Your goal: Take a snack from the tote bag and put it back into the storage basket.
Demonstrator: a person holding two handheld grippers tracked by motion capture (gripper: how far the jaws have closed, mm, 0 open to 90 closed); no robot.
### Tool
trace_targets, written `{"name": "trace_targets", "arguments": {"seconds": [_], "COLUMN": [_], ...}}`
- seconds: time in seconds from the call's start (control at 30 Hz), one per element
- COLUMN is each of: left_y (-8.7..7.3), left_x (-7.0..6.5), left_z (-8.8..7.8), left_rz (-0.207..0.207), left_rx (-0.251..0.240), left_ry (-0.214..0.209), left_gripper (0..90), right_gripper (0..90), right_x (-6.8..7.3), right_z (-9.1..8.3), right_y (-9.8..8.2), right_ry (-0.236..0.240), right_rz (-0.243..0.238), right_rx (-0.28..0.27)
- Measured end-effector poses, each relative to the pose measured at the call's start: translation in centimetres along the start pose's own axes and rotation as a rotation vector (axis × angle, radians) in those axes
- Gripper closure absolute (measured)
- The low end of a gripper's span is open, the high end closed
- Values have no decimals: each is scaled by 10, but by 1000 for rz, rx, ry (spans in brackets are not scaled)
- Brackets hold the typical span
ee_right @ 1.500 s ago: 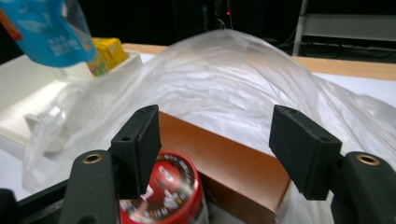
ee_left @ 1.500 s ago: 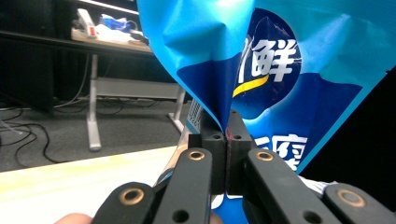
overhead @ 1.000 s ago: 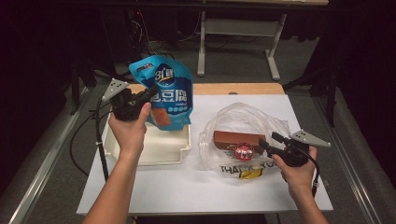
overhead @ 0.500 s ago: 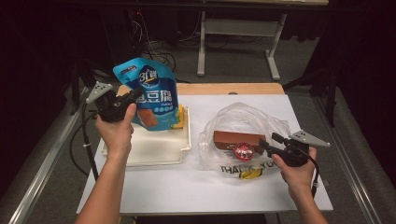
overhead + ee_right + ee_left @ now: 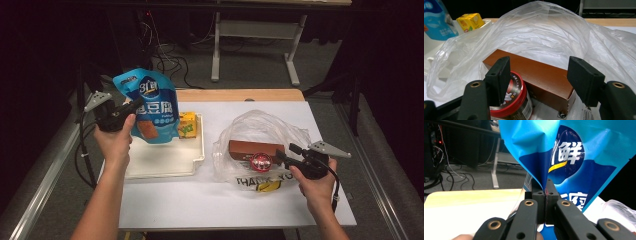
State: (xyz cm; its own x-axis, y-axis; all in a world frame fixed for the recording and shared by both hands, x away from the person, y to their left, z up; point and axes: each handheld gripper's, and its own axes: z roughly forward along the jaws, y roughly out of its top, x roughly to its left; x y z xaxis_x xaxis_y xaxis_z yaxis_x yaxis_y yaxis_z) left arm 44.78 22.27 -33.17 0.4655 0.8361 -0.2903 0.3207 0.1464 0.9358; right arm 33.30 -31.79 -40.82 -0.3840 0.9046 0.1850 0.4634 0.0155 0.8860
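Note:
A blue snack pouch (image 5: 150,107) hangs tilted above the white tray (image 5: 165,162), and my left gripper (image 5: 131,106) is shut on its edge. In the left gripper view the jaws (image 5: 545,195) pinch a fold of the pouch (image 5: 576,157). A clear plastic bag (image 5: 260,127) lies at the right, with a brown box (image 5: 255,148) and a red-lidded can (image 5: 261,161) inside. My right gripper (image 5: 282,155) sits at the bag's mouth, open. In the right gripper view its jaws (image 5: 540,75) stand wide before the box (image 5: 536,72) and the can (image 5: 512,100).
A yellow drink carton (image 5: 187,124) stands at the tray's far right corner and also shows as the carton (image 5: 470,22) in the right gripper view. The white table (image 5: 225,200) ends in a wooden strip at the back. Cables and a desk frame lie on the floor beyond.
My left hand has carried the blue pouch leftward and a little down over the tray, uncovering the yellow carton. The right hand and the plastic bag have stayed put.

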Motion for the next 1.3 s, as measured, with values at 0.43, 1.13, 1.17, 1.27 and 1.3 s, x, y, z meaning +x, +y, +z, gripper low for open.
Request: {"name": "trace_targets", "arguments": {"seconds": [0.43, 1.13, 1.17, 1.27, 1.3], "left_y": [-18, -38, -38, -40, -41], "left_x": [38, 70, 69, 68, 66], "left_z": [17, 6, 5, 3, 1], "left_rz": [-17, -26, -31, -37, -28], "left_rx": [4, 14, 15, 14, 16], "left_ry": [10, 92, 93, 95, 95], "left_gripper": [899, 880, 877, 850, 842], "right_gripper": [368, 379, 379, 381, 381], "right_x": [-2, -3, -2, -2, -2], "right_z": [-1, 0, 0, 0, 0], "right_y": [-1, -3, -3, -3, -3], "right_ry": [2, 2, 1, 2, 5], "right_rz": [10, 16, 14, 13, 10], "right_rx": [1, 11, 10, 11, 9]}}
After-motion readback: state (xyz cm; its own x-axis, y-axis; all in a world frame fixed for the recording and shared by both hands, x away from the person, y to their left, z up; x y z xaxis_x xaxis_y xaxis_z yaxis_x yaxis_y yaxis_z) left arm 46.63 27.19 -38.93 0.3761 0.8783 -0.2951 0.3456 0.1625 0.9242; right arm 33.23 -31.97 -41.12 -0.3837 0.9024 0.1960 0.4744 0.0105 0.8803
